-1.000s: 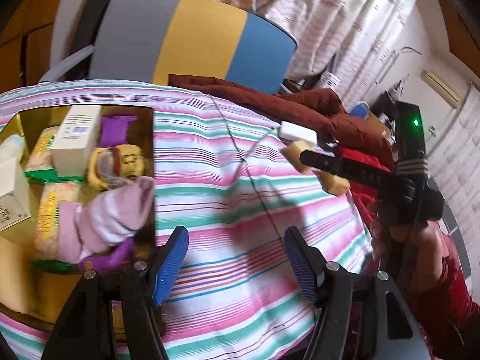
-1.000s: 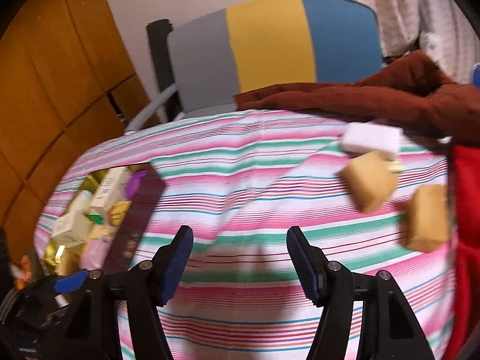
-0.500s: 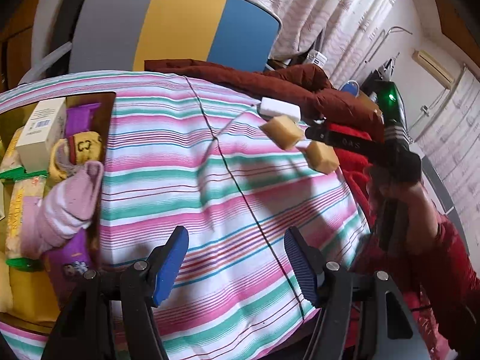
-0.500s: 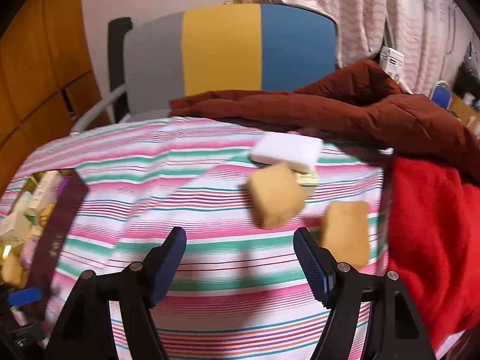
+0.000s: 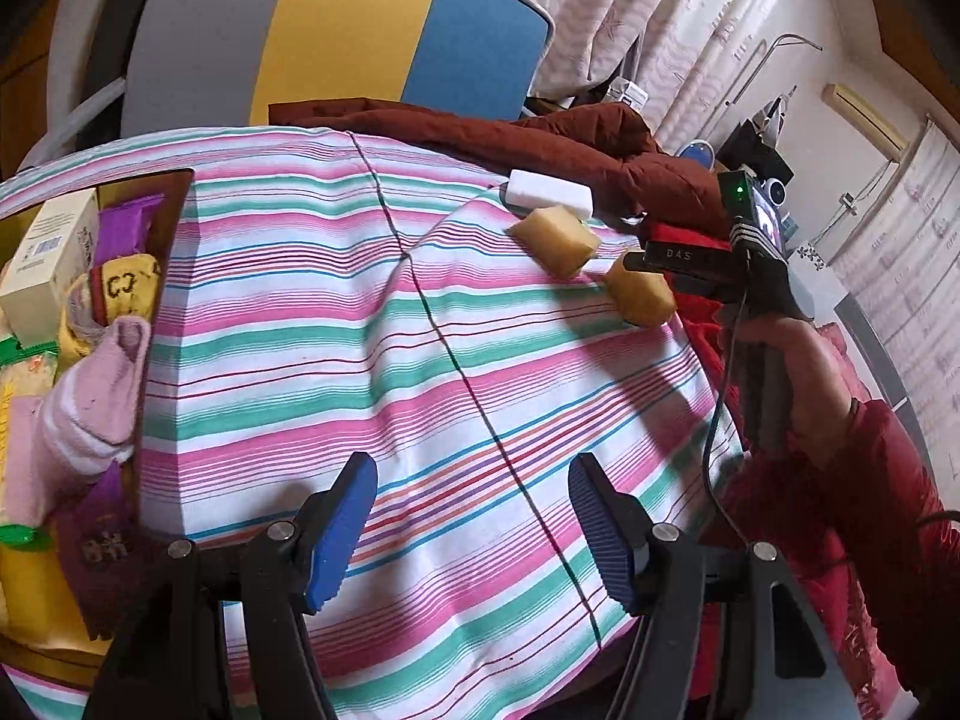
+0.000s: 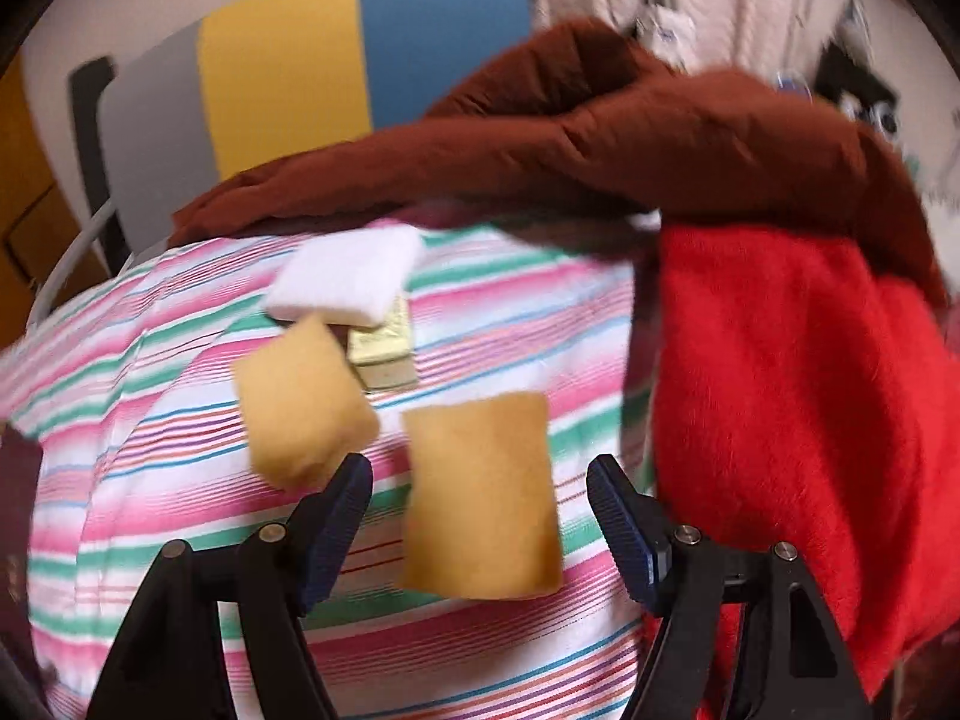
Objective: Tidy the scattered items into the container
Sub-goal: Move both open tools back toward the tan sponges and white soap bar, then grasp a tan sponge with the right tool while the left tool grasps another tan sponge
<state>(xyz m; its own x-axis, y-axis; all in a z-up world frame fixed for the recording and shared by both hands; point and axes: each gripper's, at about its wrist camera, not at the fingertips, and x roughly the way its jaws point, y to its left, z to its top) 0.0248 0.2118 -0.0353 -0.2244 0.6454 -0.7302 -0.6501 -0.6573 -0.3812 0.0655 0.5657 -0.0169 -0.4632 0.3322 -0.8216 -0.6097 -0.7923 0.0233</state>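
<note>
Container at the left desk edge is mostly packed: boxes, packets, pink sock. Left out: white block, far sponge, near sponge, all by the red blanket. Since a second ago my right gripper swung over; its fingers now straddle the near sponge, wide, not gripping. Left gripper wide, empty.

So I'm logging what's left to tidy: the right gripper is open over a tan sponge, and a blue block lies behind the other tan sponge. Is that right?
Not quite: the block behind the other tan sponge is white, not blue, as the right wrist view shows. The rest holds: the right gripper is open over a tan sponge, not gripping it.
</note>
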